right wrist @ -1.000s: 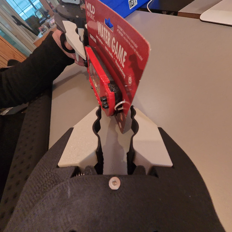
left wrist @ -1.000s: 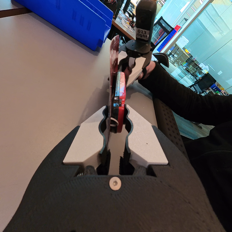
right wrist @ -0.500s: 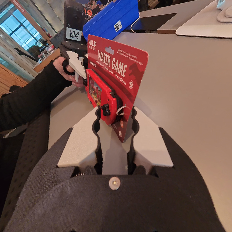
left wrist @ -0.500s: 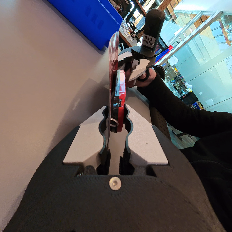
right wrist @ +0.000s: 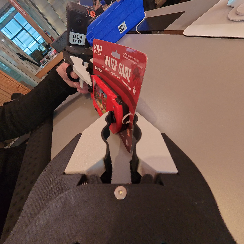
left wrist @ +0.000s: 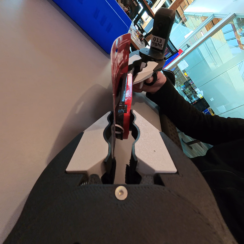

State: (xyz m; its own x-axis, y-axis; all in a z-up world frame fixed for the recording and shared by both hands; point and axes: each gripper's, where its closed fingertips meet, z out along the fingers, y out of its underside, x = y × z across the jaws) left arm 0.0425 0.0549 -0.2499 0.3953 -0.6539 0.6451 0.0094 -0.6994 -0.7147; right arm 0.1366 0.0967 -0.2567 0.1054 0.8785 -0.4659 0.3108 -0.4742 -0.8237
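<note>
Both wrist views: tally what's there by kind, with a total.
Grippers: 2, left gripper and right gripper, each shut on one end of the toy
Red carded toy game: 1
Blue bins: 1
Grey table: 1
Total: 5

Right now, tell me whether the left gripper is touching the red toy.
Touching. The left wrist view shows the left gripper closed on the red toy, one finger pressed against its red case.
</note>
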